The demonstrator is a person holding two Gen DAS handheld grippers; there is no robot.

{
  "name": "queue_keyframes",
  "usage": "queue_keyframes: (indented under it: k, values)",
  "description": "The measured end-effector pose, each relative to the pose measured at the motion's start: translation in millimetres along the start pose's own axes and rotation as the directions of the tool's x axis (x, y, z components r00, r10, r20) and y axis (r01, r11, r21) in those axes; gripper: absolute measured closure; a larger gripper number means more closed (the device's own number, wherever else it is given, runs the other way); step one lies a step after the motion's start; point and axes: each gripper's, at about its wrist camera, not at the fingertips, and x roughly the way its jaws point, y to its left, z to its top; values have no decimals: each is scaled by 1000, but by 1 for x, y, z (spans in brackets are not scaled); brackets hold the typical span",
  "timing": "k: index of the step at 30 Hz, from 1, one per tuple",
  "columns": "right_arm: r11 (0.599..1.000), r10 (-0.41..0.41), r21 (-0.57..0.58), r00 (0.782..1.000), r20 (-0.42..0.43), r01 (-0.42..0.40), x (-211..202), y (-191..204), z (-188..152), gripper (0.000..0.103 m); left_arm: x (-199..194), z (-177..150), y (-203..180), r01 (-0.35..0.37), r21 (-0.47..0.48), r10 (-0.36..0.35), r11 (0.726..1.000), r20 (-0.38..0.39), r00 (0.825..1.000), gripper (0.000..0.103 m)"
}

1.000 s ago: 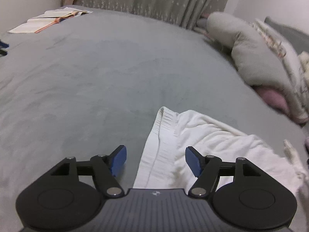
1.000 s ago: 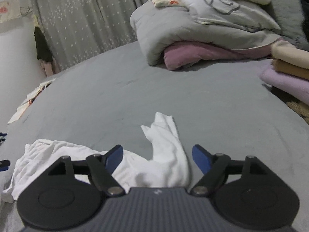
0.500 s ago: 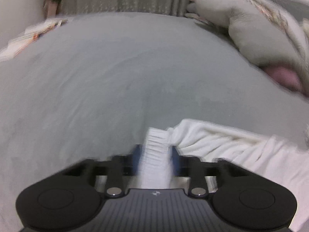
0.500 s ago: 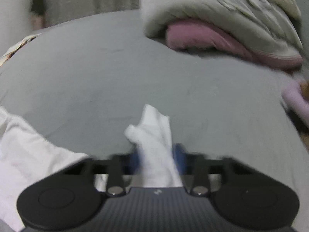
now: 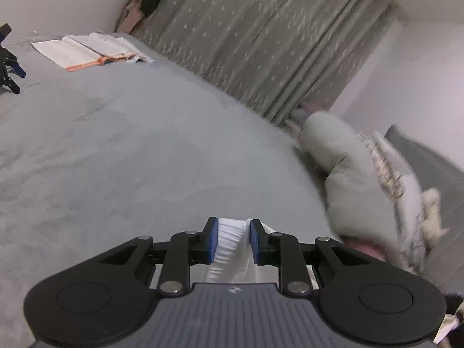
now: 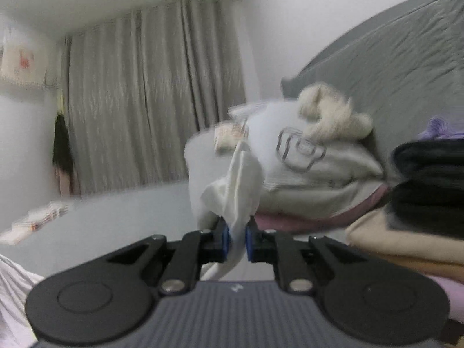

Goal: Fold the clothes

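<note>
1. A second ago both claws stood wide over the white garment lying on the bed. Now my left gripper (image 5: 231,242) is clamped on a ribbed edge of the garment (image 5: 229,243), and my right gripper (image 6: 237,242) is pinched tight on another part of it (image 6: 237,185).
2. Both views have tilted up since then: the curtain (image 5: 261,37) and wall fill more of each, and the bed (image 5: 116,150) sits lower in view.
3. The garment is off the bed at both grip points; in the right view a loose end sticks up past the blue pads (image 6: 224,242).
4. No containers in sight. A pile of folded bedding (image 6: 304,174) sits at the bed's far end.
5. Left view only: an open book (image 5: 84,50) at the far edge of the bed.
6. Right view only: a plush toy (image 6: 327,113) on top of the bedding, dark and beige folded items (image 6: 420,203) to its right. This view is blurred.
</note>
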Motion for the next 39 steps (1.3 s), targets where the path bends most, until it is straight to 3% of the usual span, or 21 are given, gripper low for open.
queue_keyframes:
  k: [3,7,13,17,19,22,24,26,29,34,39]
  values:
    - [997,-26,68,998,-49,29,-4,-28,-14,91,6,1,-3,-15,14,15,1000,-11,1000,82]
    - [977,-68,184,974,-218,110,14,-65,-52,91,34,-8,-10,-50,46,53,998,-61,997,83]
    - [951,-166,234,972,-164,202,9,-83,-63,91,72,-5,-10,-89,53,92,995,-56,994,83]
    - [948,-201,208,959,-200,242,19,-88,-63,87,85,-15,-1,-92,27,94,995,-131,987,82]
    - [949,-185,205,949,-255,240,24,-91,-72,80,77,-31,11,-92,-5,90,996,-192,977,77]
    - [937,-160,249,933,-323,247,31,-98,-87,69,51,-52,28,-130,-18,122,991,-224,967,63]
    - [920,-145,297,925,-351,257,26,-104,-97,65,31,-68,37,-147,-25,137,989,-241,961,34]
    - [901,-132,341,920,-370,267,22,-108,-104,61,18,-85,40,-151,-10,143,988,-277,950,23]
    - [892,-122,361,914,-388,273,19,-108,-111,57,6,-105,40,-181,39,184,983,-295,938,21]
    - [896,-98,363,911,-400,256,19,-100,-117,52,7,-131,32,-197,122,224,973,-277,934,6]
    - [920,-53,336,915,-400,201,25,-80,-116,36,26,-143,15,-201,194,248,960,-263,932,1]
